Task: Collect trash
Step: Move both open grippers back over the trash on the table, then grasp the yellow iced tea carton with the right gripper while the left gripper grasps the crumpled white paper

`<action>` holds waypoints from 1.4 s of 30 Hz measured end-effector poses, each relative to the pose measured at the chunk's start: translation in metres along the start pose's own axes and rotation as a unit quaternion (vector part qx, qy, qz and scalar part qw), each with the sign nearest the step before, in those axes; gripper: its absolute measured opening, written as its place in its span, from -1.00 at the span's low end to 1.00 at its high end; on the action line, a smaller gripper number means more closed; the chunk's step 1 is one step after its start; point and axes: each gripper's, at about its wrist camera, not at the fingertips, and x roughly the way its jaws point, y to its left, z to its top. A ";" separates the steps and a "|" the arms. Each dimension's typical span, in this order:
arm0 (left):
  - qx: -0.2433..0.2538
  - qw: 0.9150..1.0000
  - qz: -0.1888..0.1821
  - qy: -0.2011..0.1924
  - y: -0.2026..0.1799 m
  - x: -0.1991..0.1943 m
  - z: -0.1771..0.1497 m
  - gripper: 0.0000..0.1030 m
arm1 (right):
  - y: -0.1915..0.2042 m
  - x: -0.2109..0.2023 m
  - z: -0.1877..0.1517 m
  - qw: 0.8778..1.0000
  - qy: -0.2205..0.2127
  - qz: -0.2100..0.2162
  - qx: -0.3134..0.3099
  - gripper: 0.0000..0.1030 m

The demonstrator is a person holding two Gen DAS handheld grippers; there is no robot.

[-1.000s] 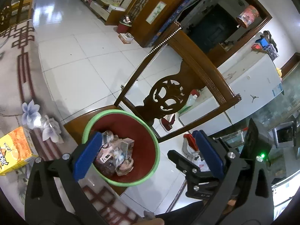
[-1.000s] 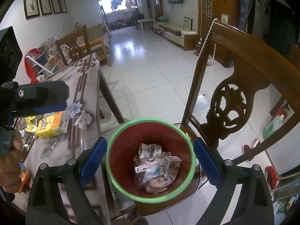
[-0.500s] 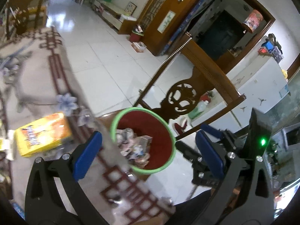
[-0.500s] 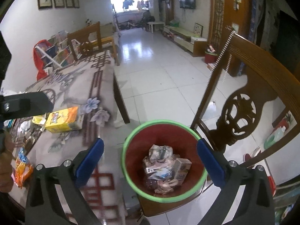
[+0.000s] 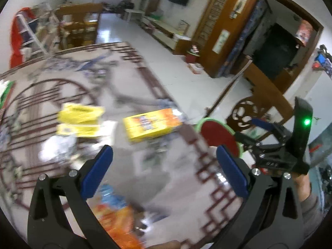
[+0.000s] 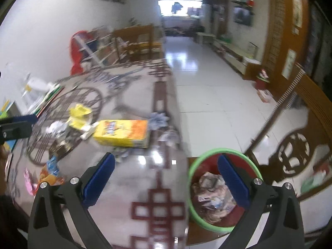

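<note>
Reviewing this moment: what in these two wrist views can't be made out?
- Box print: blurred in both views.
- Bin contents: left view shows only the rim and wall; in the right view the right claw finger covers part.
- Orange wrapper: smeared, partly behind the left claw.
- Small scraps: blurred and too small to identify.

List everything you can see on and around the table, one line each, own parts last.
Table: one, pale with dark red pattern, foreground.
Box: one, yellow-orange, lying on the table.
Yellow wrappers: a few, beyond the box.
Snack packets: several, orange, blue, pink, at the near left edge.
Bin: one, red with green rim, holding trash, on the chair.
Chair: one, carved brown wood, right.
Left claw: open, empty.
Right claw: open, empty.
</note>
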 end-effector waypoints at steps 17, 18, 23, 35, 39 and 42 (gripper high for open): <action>-0.059 0.993 0.087 0.046 0.130 -0.007 -0.022 0.89 | 0.091 0.053 0.009 0.981 0.045 0.025 -0.186 0.85; -0.059 0.993 0.089 0.051 0.134 -0.003 -0.022 0.89 | 0.095 0.061 0.009 0.977 0.055 0.026 -0.203 0.85; -0.043 0.991 0.100 0.076 0.143 0.022 -0.019 0.89 | 0.104 0.096 0.010 0.960 0.079 0.038 -0.264 0.85; -0.051 0.984 0.121 0.116 0.174 0.080 -0.007 0.89 | 0.106 0.173 0.024 0.926 0.104 0.074 -0.356 0.85; -0.044 0.982 0.128 0.132 0.178 0.096 -0.008 0.89 | 0.107 0.196 0.032 0.915 0.132 0.102 -0.368 0.85; -0.043 0.980 0.133 0.142 0.184 0.108 -0.010 0.89 | 0.109 0.207 0.035 0.905 0.146 0.107 -0.385 0.85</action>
